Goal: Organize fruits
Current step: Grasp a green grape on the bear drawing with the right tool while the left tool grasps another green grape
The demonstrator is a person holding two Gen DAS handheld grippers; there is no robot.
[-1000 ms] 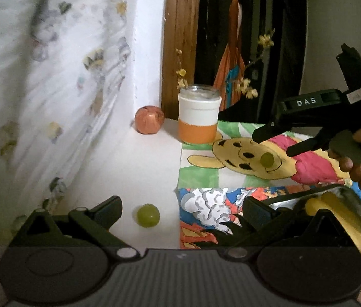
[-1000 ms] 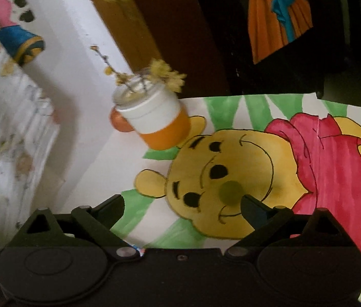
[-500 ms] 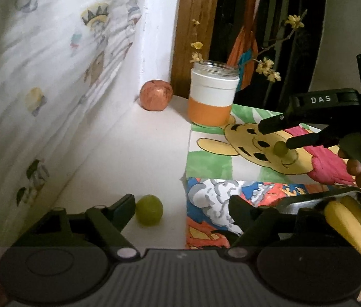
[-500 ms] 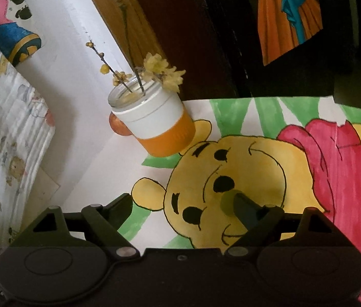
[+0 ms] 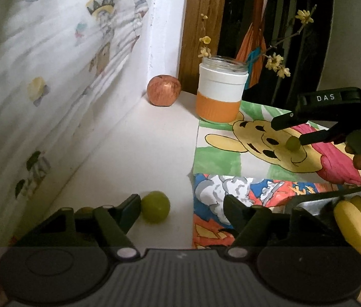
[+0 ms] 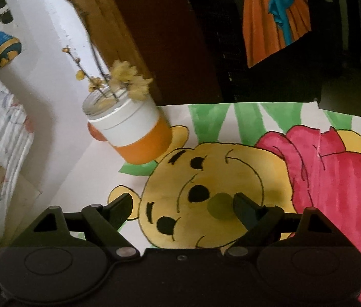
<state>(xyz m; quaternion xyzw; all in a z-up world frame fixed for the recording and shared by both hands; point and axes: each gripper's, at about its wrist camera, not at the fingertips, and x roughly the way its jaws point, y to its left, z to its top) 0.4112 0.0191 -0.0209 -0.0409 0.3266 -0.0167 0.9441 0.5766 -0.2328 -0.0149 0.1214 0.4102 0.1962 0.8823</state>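
While the left gripper point(image 5: 181, 206) narrows on the worktop point(image 5: 139, 153), a grape point(image 5: 155, 206) sits touching its left finger, not yet pinched. The right gripper point(image 6: 183, 206) stands wide, another grape point(image 6: 220, 206) against its right finger.

White capital letters "DAS", printed on a small dark label on the upper side of the right gripper point(image 5: 291, 130), seen in the left wrist view. No other readable words, numbers or brand marks anywhere in either view; cartoon drawings only, without lettering.
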